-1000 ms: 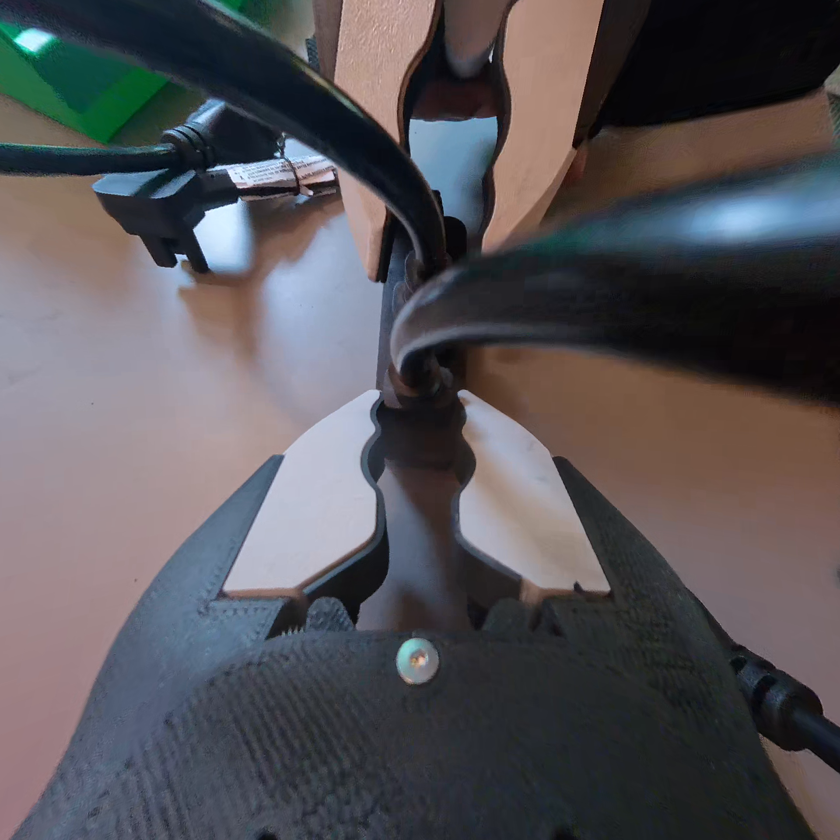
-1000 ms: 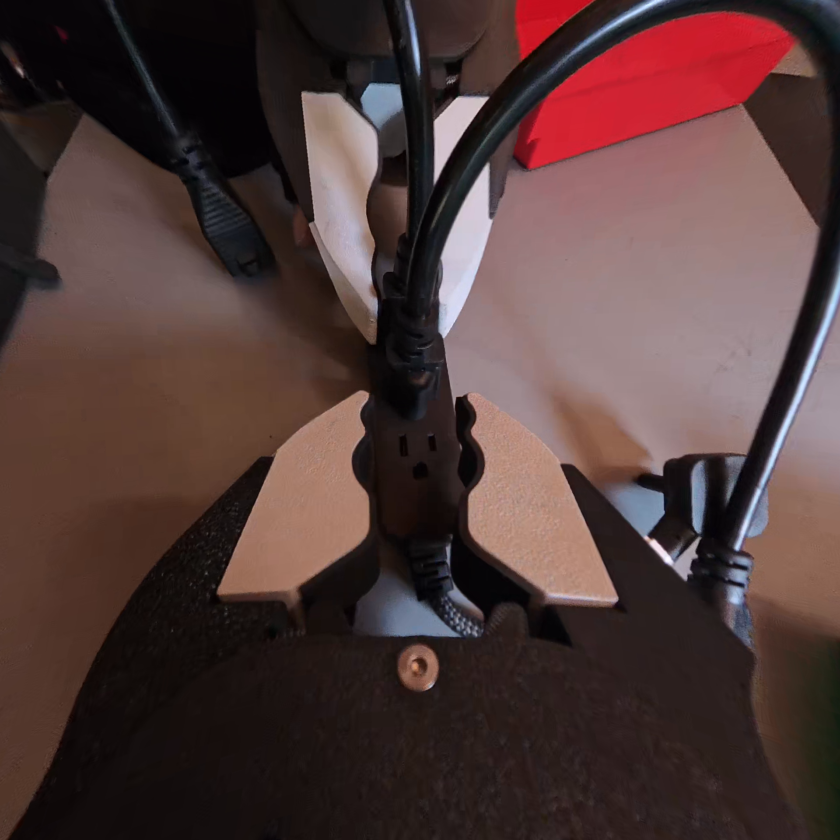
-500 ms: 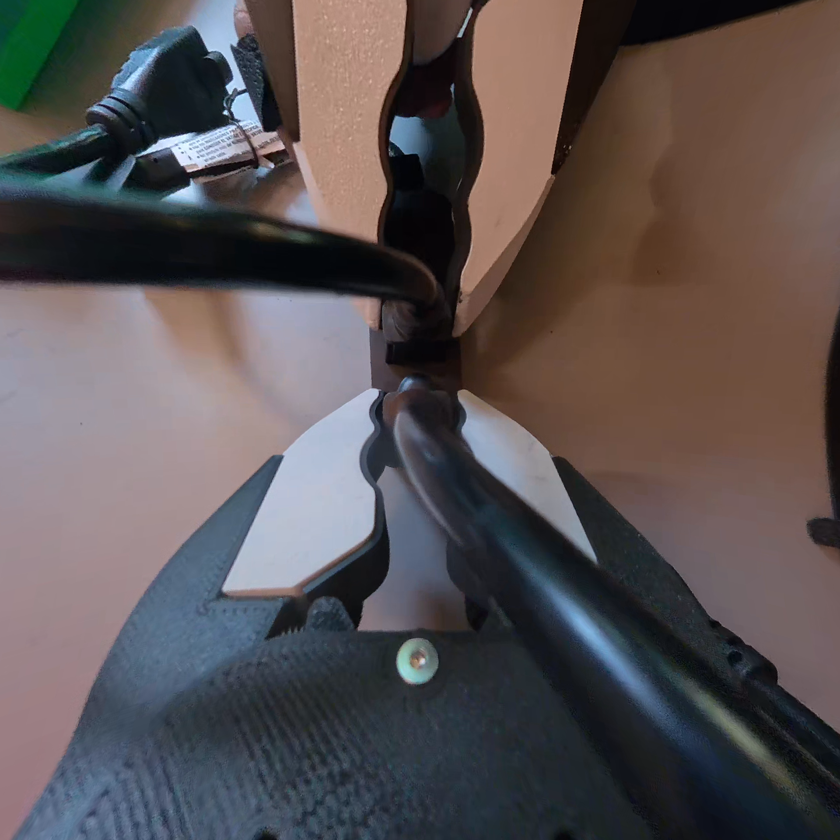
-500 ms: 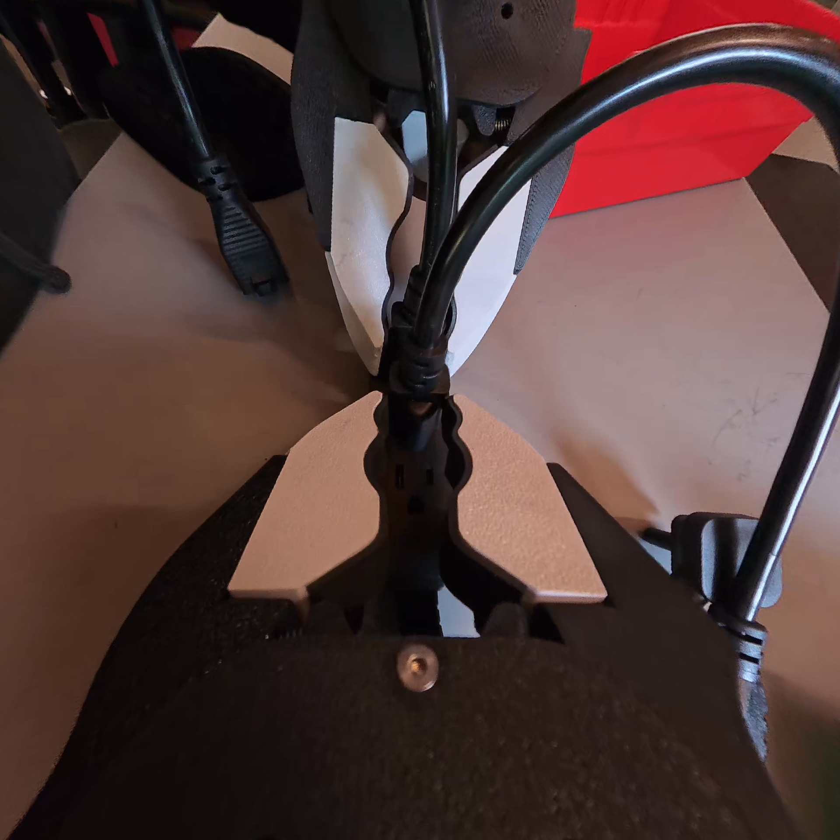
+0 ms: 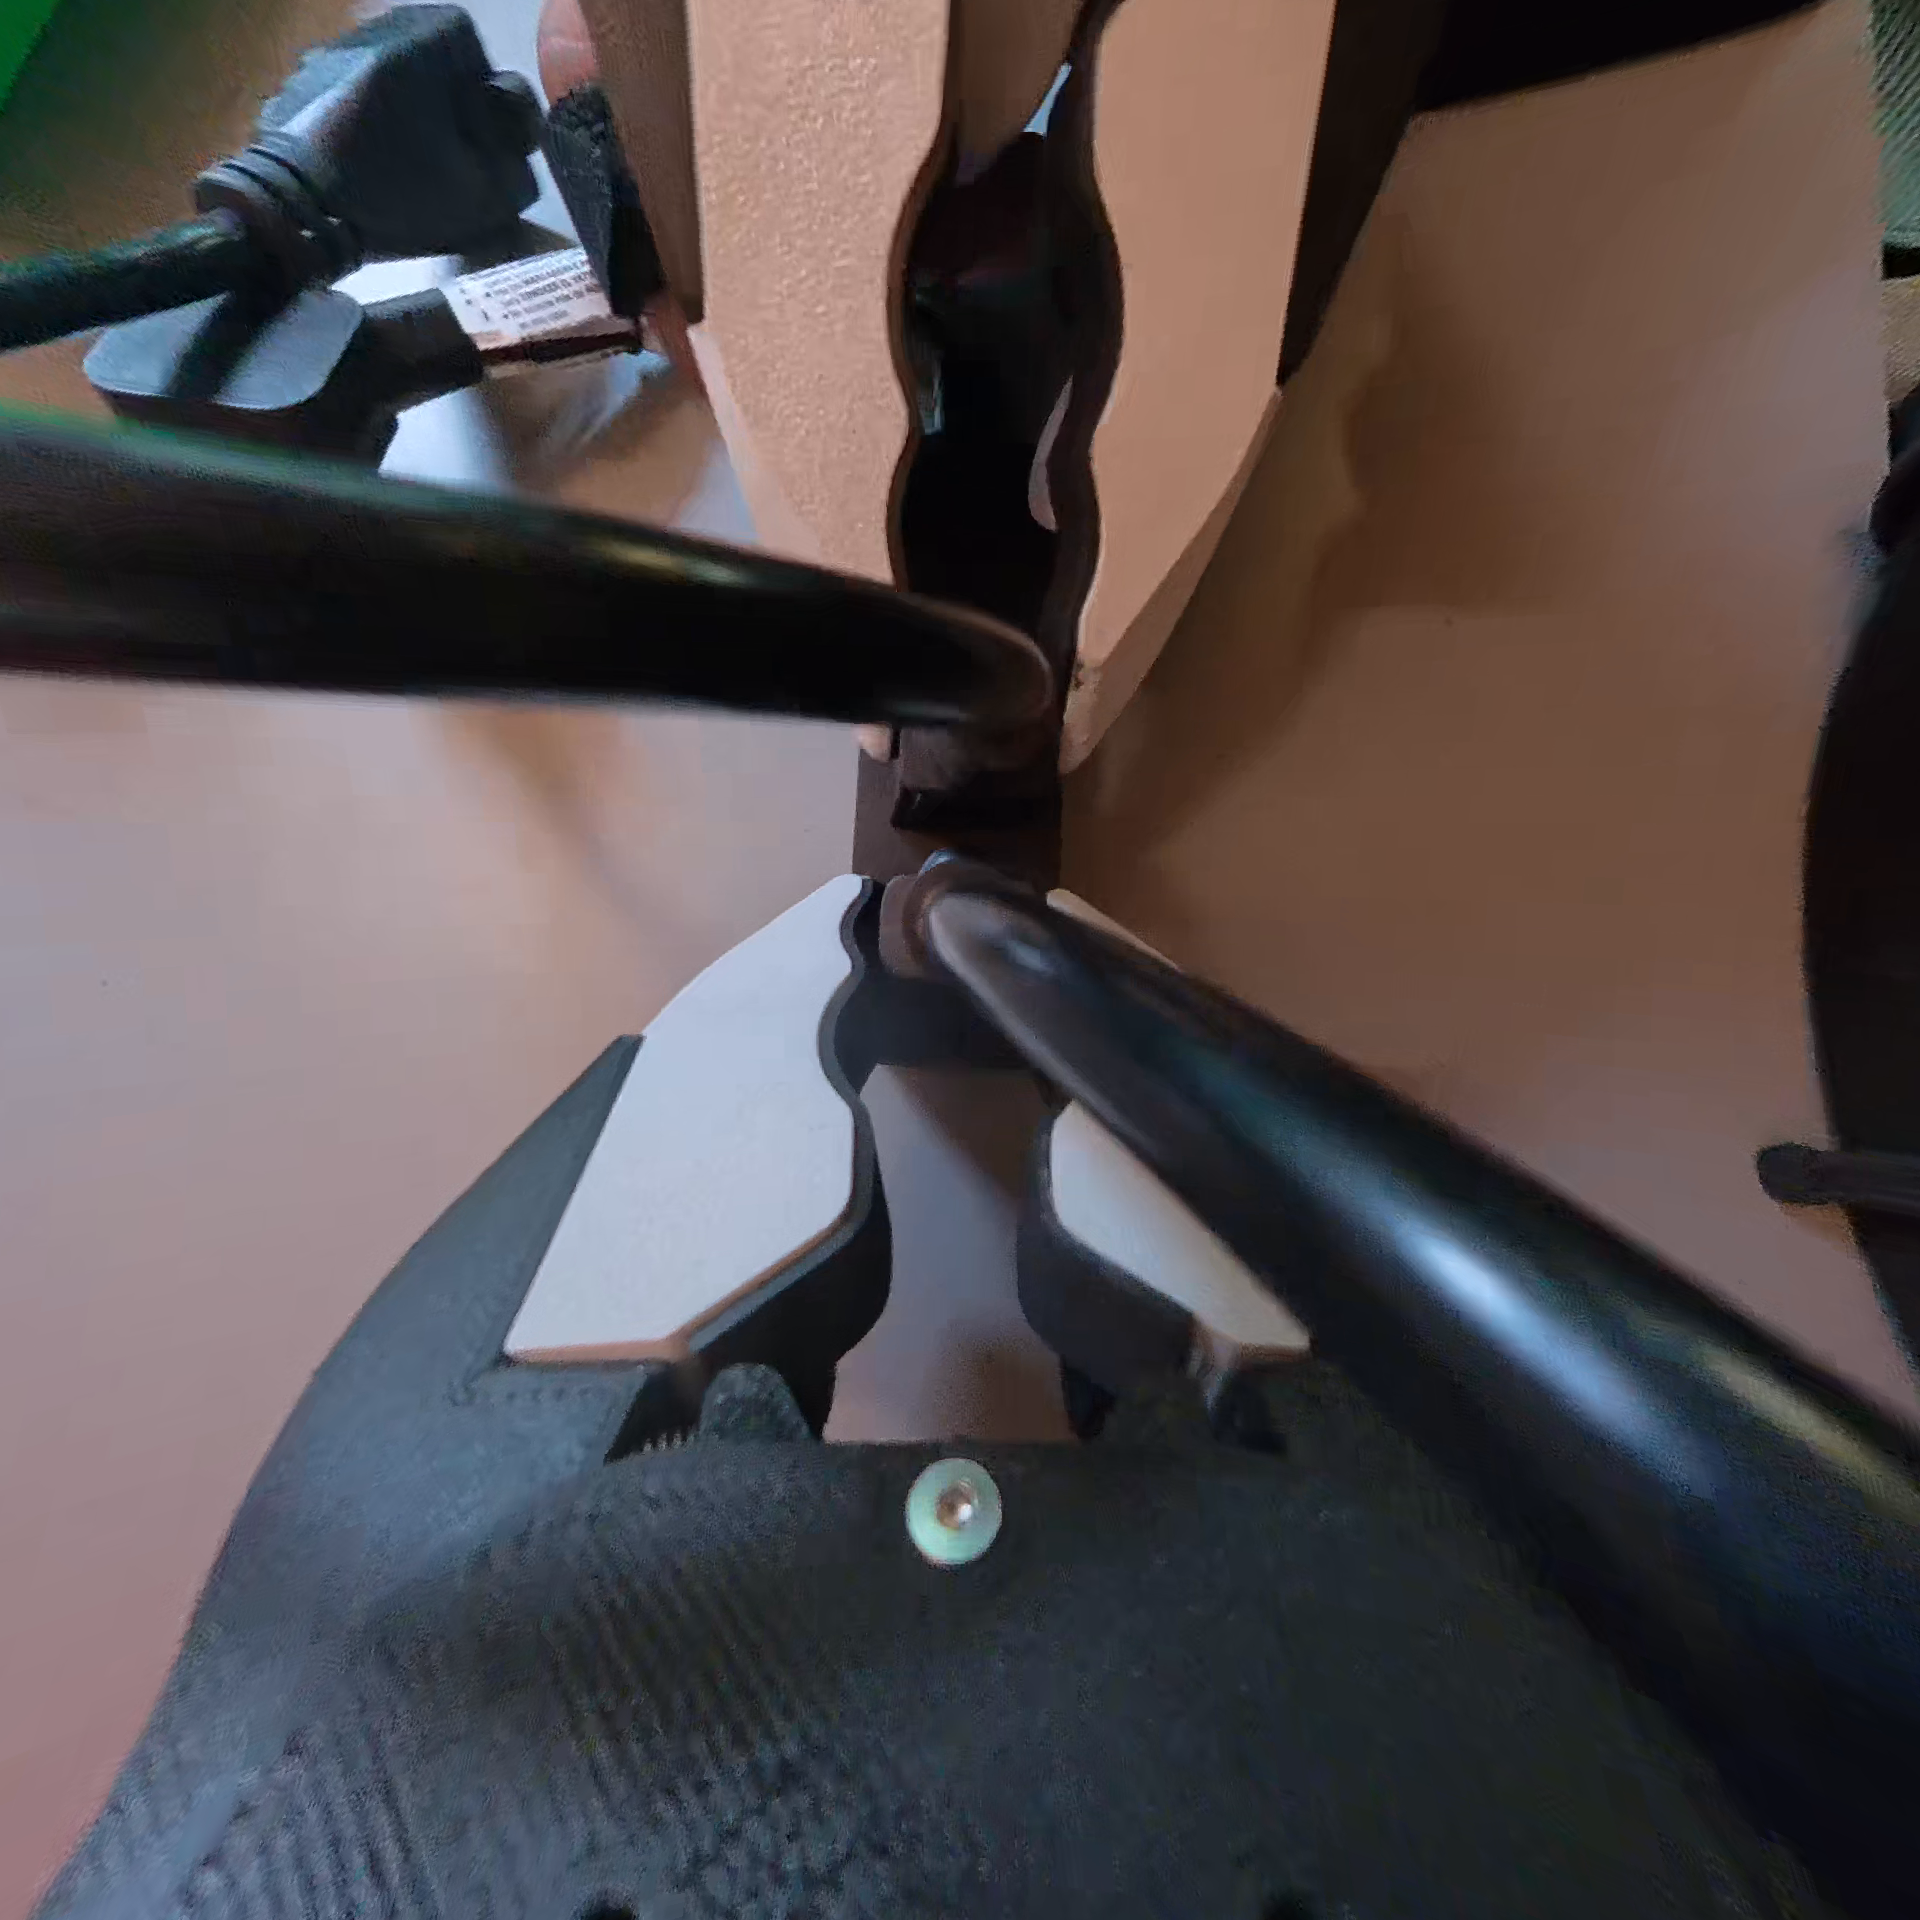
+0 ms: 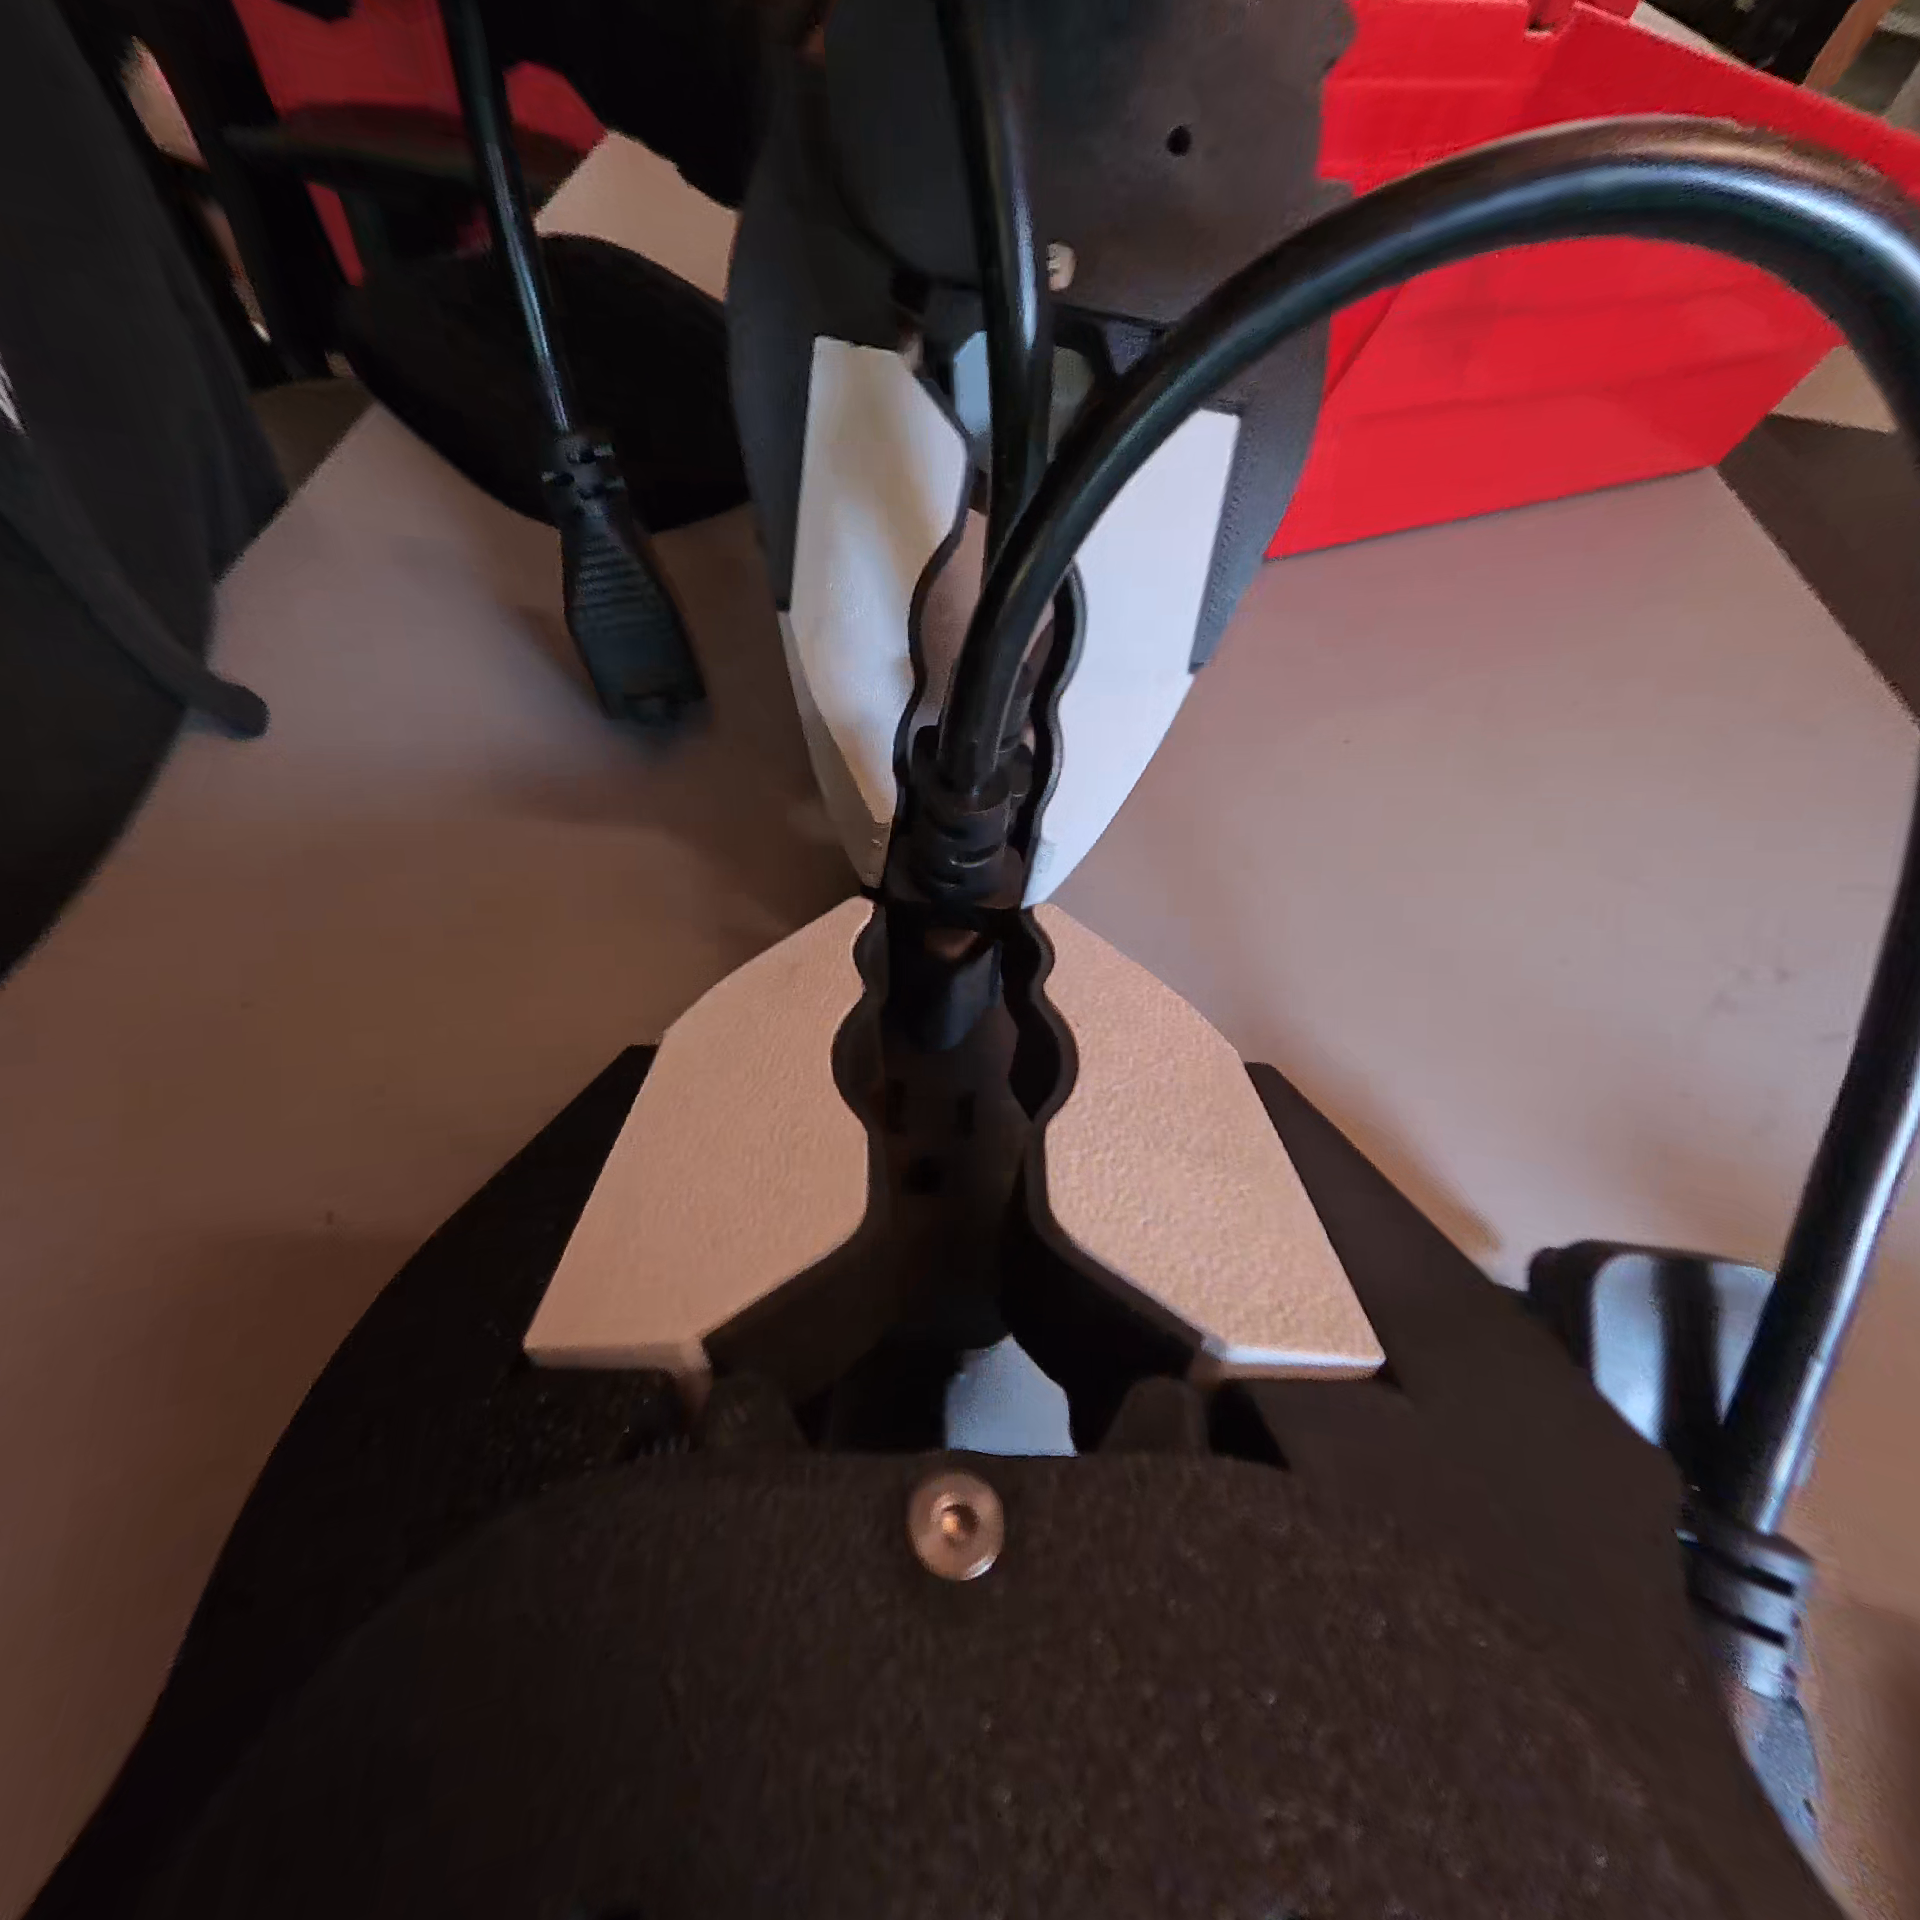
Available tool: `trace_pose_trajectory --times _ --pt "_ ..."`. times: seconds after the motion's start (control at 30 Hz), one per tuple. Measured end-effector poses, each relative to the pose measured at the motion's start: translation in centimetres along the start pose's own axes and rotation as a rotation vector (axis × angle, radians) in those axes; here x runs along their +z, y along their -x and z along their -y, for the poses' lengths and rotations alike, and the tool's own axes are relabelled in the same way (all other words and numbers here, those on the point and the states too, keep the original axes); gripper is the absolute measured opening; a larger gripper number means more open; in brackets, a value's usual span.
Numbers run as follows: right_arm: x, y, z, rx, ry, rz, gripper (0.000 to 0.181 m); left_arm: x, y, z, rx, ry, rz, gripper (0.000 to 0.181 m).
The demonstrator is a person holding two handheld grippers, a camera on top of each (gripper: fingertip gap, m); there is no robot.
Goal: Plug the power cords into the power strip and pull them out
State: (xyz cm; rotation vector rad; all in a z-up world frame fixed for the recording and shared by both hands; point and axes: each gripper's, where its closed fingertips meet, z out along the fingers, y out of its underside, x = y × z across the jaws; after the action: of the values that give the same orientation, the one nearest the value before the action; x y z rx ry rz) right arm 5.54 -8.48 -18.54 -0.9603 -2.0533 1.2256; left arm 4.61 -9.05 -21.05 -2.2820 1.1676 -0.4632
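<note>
Over tan tabletop (image 6: 1455,831), right claw (image 6: 951,997) clamps power strip (image 6: 935,1122); left claw (image 5: 956,914) grips plug (image 5: 914,997).

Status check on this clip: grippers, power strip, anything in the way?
Right gripper shut on black power strip. Left gripper shut on black plug seated in it. Glossy black cords arch across both views.

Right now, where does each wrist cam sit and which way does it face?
Left wrist view: rides the left tongs, looks forward over the table at the right tongs head-on; own fingers shut on a cord plug.
Right wrist view: rides the right tongs, faces the opposite way toward the left tongs and a red bin; own fingers clamp the power strip.
Shared: both tongs tip to tip, the table.
</note>
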Motion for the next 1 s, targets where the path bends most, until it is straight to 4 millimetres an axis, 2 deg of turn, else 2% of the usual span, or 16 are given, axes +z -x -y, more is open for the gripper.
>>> trace_pose_trajectory --times 0.03,0.13,0.23,0.37,0.43,0.57,0.63,0.83,0.93,1.0 --pt "0.0 -0.2 0.0 0.035 0.002 0.007 0.021 0.0 0.1 0.0 0.007 0.007 0.017 0.030" --pt "0.1 -0.7 0.0 0.107 -0.001 0.017 0.020 0.0 0.4 0.0 0.010 0.031 0.038 0.028" --pt "0.0 0.1 0.3 -0.023 0.007 -0.016 0.020 -0.1 0.0 -0.1 -0.013 0.021 -0.011 0.032" --pt "0.0 -0.7 0.3 0.165 -0.030 0.022 0.019 -0.1 0.3 -0.1 0.010 0.041 0.038 0.029" --pt "-0.1 -1.0 0.4 0.194 -0.040 0.011 0.018 -0.1 0.4 -0.1 0.009 0.051 0.041 0.027" --pt "-0.2 -0.1 0.7 0.064 -0.045 0.000 0.018 -0.1 0.1 -0.1 0.007 0.047 0.012 0.030" --pt "-0.3 0.1 0.7 0.053 -0.052 0.009 0.017 0.0 0.0 -0.1 0.012 0.042 0.016 0.030" --pt "-0.1 -0.8 0.7 0.250 -0.064 0.039 0.016 -0.2 0.3 -0.3 -0.007 0.051 0.039 0.028" --pt "-0.1 -0.2 0.9 0.117 -0.060 -0.017 0.016 -0.2 0.1 -0.2 -0.022 0.039 0.023 0.030" --pt "-0.2 -0.2 0.9 0.111 -0.061 -0.015 0.016 -0.2 0.1 -0.2 -0.024 0.030 0.030 0.030"
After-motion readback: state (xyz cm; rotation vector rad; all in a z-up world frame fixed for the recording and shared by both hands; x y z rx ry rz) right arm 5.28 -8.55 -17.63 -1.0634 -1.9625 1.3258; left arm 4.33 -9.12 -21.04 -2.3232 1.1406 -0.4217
